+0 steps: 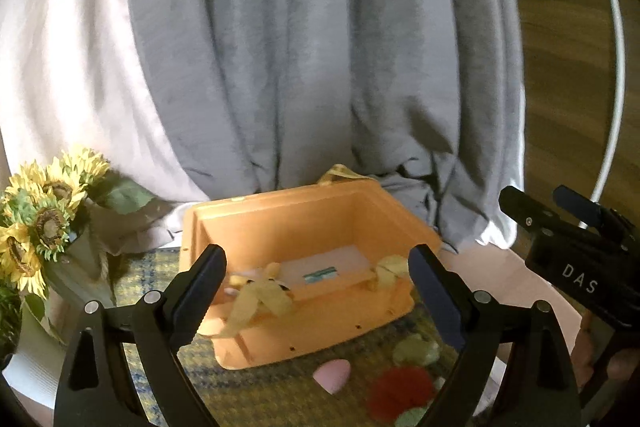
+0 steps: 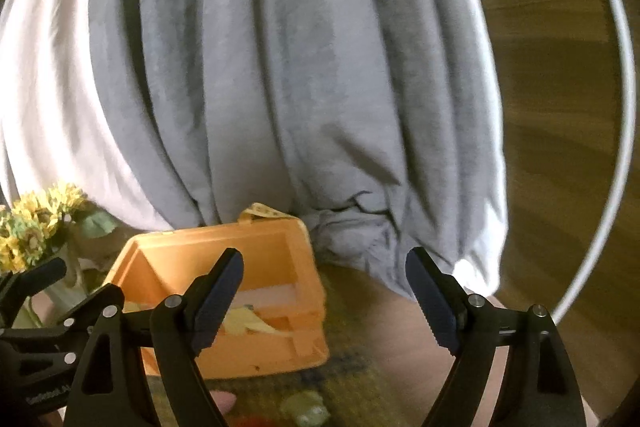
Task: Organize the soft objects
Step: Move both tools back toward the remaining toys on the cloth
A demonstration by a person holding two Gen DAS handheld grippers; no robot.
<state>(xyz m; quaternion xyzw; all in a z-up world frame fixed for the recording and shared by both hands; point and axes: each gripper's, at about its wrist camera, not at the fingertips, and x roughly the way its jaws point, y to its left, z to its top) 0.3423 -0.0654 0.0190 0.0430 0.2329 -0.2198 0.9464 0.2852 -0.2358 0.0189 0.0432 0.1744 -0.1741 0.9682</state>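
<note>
Orange storage box sits centre on plaid mat, yellow ribbons and white card inside. At 6 o'clock of box: pink soft piece, red pompom, pale green soft toy, all loose on mat. Left gripper jaws spread wide, empty, framing box. Right gripper likewise spread, empty. Sunflower bouquet at 9 o'clock. Grey curtain behind.

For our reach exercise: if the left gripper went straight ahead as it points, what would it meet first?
Probably the orange box: it sits squarely between the open left gripper fingers. Depth is unclear.
</note>
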